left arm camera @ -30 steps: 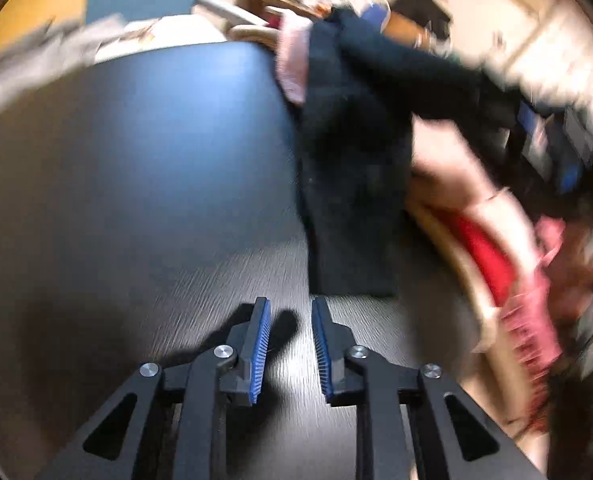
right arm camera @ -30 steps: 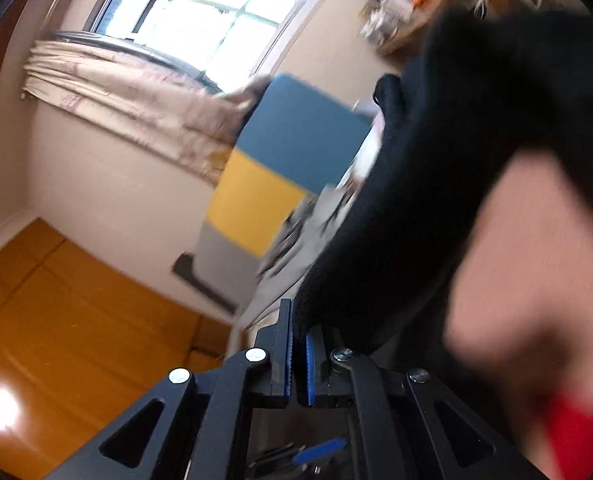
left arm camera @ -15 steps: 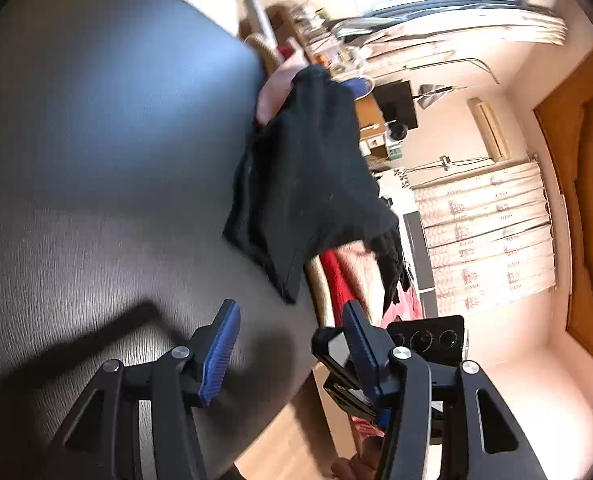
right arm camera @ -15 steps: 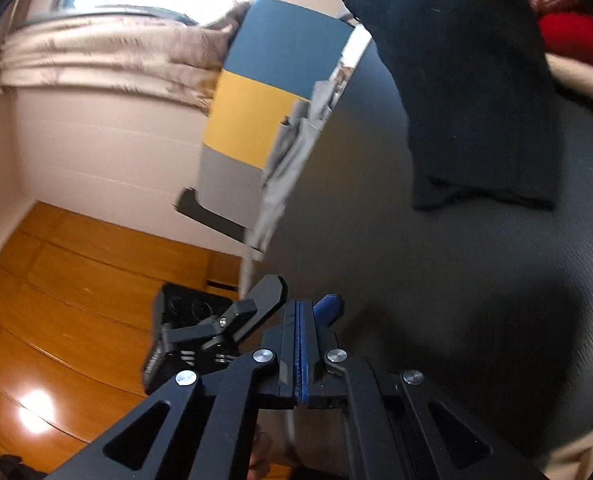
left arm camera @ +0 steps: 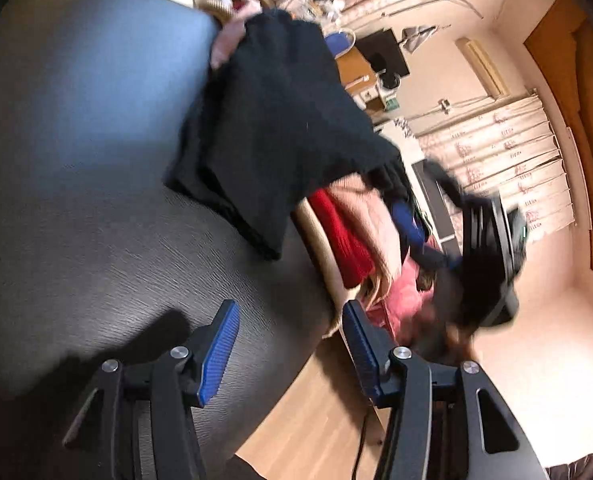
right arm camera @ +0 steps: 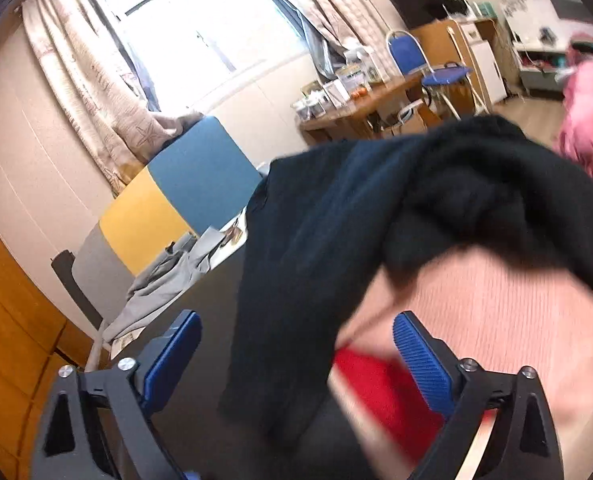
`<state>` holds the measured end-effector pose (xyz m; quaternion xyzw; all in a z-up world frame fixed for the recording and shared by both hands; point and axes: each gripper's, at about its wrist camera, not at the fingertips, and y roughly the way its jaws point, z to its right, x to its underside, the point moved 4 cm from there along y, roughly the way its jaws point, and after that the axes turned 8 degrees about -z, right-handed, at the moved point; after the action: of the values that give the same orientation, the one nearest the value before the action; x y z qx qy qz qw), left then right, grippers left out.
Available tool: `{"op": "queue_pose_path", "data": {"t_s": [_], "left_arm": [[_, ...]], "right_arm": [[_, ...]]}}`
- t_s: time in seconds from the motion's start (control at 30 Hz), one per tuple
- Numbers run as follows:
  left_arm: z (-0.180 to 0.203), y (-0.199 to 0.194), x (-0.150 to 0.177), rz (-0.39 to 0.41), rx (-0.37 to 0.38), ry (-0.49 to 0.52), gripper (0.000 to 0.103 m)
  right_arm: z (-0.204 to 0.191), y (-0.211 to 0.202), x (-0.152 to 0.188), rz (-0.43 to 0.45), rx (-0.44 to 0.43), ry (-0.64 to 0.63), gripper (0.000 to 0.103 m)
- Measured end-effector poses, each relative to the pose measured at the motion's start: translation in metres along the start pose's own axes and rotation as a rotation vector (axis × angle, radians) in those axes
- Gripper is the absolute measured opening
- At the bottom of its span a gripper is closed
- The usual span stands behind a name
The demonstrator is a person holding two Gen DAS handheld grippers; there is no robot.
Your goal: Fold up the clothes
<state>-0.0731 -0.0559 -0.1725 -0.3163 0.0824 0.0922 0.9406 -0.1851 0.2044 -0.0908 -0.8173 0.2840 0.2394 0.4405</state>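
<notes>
Left wrist view: your left gripper [left arm camera: 290, 354] gapes empty over the surface [left arm camera: 76, 200]; one black garment [left arm camera: 280, 136] drapes its far edge. Your right gripper [right arm camera: 296, 360], blurred, is opening, gripping nothing.

- We see our right gripper [right arm camera: 296, 344] at the bottom of the view, its jaws opening, blue pads [right arm camera: 422, 354] wide apart.
- A black garment [right arm camera: 336, 240] hangs blurred ahead; its lower part falls between the pads, and neither pad presses on it.
- Beneath it lie a pale pink cloth [right arm camera: 496, 320] and a red cloth [right arm camera: 380, 388].
- On the dark table [right arm camera: 208, 312] a grey garment [right arm camera: 164, 280] lies at the far edge.
- Beyond stand a blue, yellow and grey panel [right arm camera: 164, 204], a bright window [right arm camera: 200, 32] with curtains, and a blue chair [right arm camera: 424, 64].
</notes>
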Motion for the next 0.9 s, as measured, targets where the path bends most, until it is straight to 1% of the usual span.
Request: {"op": "queue_pose_path", "data": {"t_s": [0.03,0.07,0.17,0.2,0.23,0.27,0.3,0.33,0.37,0.43,0.47,0.5,0.53,0.57,0.6,0.63,0.67,0.7,0.77,0.83,0.9], "left_arm": [[0.002,0.004,-0.001,-0.006,-0.007,0.009,0.054],[0.003,0.009,-0.002,-0.014,-0.011,0.018,0.054],[0.009,0.020,-0.008,-0.036,-0.018,0.040,0.054],[0.010,0.023,-0.009,-0.042,-0.017,0.042,0.054],[0.011,0.024,-0.011,-0.043,-0.016,0.047,0.054],[0.012,0.026,-0.014,-0.041,-0.013,0.054,0.054],[0.014,0.026,-0.016,-0.037,-0.009,0.059,0.054],[0.015,0.027,-0.018,-0.030,-0.006,0.063,0.054],[0.016,0.026,-0.021,-0.021,-0.013,0.071,0.055],[0.019,0.025,-0.028,-0.003,-0.032,0.086,0.056],[0.023,0.024,-0.030,0.014,-0.091,0.128,0.056],[0.028,0.022,-0.033,0.033,-0.157,0.175,0.056],[0.034,0.020,-0.036,0.061,-0.214,0.235,0.058],[0.040,0.018,-0.039,0.090,-0.270,0.295,0.061],[0.046,0.018,-0.042,0.109,-0.317,0.340,0.062],[0.051,0.018,-0.045,0.126,-0.361,0.384,0.064],[0.056,0.020,-0.049,0.141,-0.414,0.427,0.070],[0.060,0.023,-0.053,0.148,-0.445,0.456,0.072],[0.067,0.028,-0.063,0.162,-0.492,0.498,0.072],[0.076,0.032,-0.074,0.177,-0.487,0.512,0.072],[0.084,0.038,-0.083,0.192,-0.488,0.522,0.073]], "right_arm": [[0.001,0.007,-0.006,0.003,0.022,-0.022,0.085],[0.005,0.012,-0.009,0.000,0.036,-0.035,0.085],[0.022,0.024,-0.011,-0.023,0.030,-0.007,0.083],[0.025,0.030,-0.012,-0.038,0.017,0.006,0.076],[0.026,0.037,-0.012,-0.058,-0.003,0.018,0.065],[0.027,0.044,-0.012,-0.077,-0.023,0.030,0.057],[0.028,0.051,-0.012,-0.097,-0.043,0.042,0.035],[0.029,0.058,-0.013,-0.116,-0.063,0.055,0.025],[0.031,0.065,-0.013,-0.136,-0.083,0.067,0.025],[0.034,0.083,-0.013,-0.212,-0.134,0.112,0.025],[0.032,0.092,-0.013,-0.252,-0.182,0.137,0.023],[0.029,0.095,-0.015,-0.274,-0.237,0.161,0.014],[0.026,0.094,-0.017,-0.281,-0.300,0.189,0.012],[0.020,0.092,-0.021,-0.281,-0.359,0.204,0.012],[0.014,0.088,-0.026,-0.278,-0.410,0.208,0.012],[0.009,0.087,-0.030,-0.284,-0.443,0.212,0.012],[0.005,0.086,-0.032,-0.295,-0.463,0.217,0.012],[0.003,0.087,-0.034,-0.309,-0.491,0.236,0.012],[0.002,0.090,-0.034,-0.332,-0.540,0.261,0.012],[-0.001,0.091,-0.031,-0.354,-0.571,0.267,0.012],[-0.006,0.093,-0.025,-0.392,-0.653,0.291,0.012]]}}
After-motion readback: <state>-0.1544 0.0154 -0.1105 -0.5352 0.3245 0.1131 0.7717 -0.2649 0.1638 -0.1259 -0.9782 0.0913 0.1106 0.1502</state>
